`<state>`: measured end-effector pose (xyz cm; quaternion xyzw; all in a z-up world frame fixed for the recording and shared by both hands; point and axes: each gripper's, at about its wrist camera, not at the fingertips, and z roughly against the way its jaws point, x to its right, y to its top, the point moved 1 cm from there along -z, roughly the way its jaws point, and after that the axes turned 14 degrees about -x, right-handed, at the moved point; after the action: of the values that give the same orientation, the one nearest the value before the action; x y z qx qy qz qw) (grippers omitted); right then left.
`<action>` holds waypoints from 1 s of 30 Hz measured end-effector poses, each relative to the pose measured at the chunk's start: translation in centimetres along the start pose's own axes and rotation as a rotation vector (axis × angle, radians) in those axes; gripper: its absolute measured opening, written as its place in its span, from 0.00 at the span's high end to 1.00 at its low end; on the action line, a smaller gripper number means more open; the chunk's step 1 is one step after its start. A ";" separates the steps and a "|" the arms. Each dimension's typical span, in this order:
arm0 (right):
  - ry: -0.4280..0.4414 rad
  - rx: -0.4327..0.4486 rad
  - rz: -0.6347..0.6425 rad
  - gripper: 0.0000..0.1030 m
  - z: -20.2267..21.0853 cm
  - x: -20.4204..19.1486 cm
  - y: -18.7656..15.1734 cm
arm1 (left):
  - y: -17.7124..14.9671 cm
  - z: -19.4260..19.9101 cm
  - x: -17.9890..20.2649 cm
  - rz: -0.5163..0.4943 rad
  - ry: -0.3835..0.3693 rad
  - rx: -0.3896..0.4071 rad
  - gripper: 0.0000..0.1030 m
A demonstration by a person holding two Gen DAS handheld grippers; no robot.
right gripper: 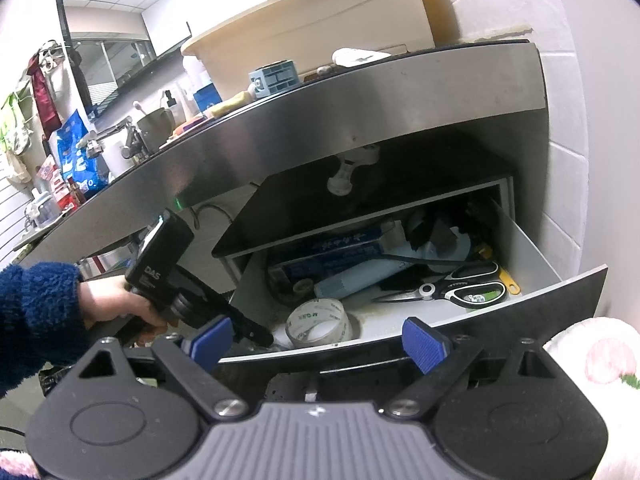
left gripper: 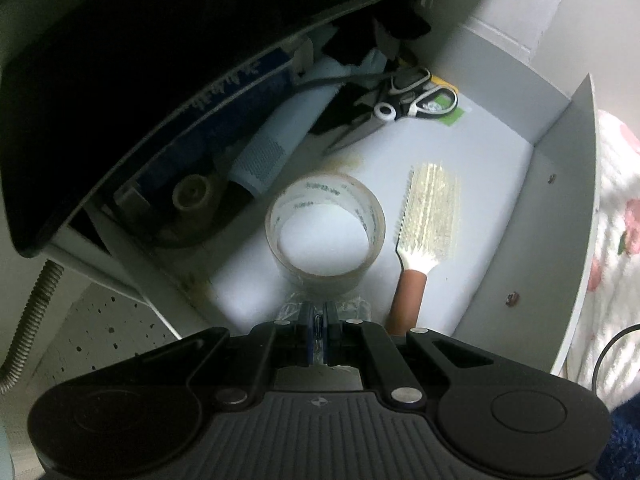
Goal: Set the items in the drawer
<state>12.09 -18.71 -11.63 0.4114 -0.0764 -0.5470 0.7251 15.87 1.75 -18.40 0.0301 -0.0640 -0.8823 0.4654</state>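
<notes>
The drawer (left gripper: pixel 560 184) stands open under a steel counter. In the left wrist view a roll of clear tape (left gripper: pixel 326 232) lies on the drawer floor with a hairbrush (left gripper: pixel 430 216) to its right. My left gripper (left gripper: pixel 319 316) is over the drawer, its jaws shut on a crinkled clear plastic piece (left gripper: pixel 352 306), just short of the tape. In the right wrist view my right gripper (right gripper: pixel 318 344) is open and empty in front of the drawer's front panel (right gripper: pixel 520 308). The tape (right gripper: pixel 320 322) and the left gripper's body (right gripper: pixel 168 268) show there.
Scissors (left gripper: pixel 404 106) lie at the drawer's back; they also show in the right wrist view (right gripper: pixel 460 290). A blue box (left gripper: pixel 224 120), a light blue roll (left gripper: pixel 280 136) and dark clutter fill the drawer's left side. A beige tub (right gripper: pixel 312 36) sits on the counter. A floral cloth (left gripper: pixel 616 220) is at right.
</notes>
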 end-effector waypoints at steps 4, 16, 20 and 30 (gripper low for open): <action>0.001 -0.001 -0.004 0.11 0.0 0.1 0.0 | 0.2 -0.6 0.1 -0.014 0.002 -0.027 0.96; 0.002 -0.004 -0.008 0.11 -0.1 0.1 0.0 | -0.1 -2.1 0.6 -0.065 0.042 -0.076 0.96; 0.003 -0.006 -0.009 0.11 -0.1 0.0 -0.1 | 0.1 -2.6 0.9 -0.081 0.045 -0.101 0.95; 0.004 -0.009 -0.011 0.11 -0.2 0.0 -0.1 | -0.2 -3.2 1.6 -0.114 0.079 -0.113 0.93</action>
<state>12.11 -18.61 -11.83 0.4095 -0.0702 -0.5504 0.7242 15.21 0.27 -21.54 0.0420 0.0058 -0.9076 0.4176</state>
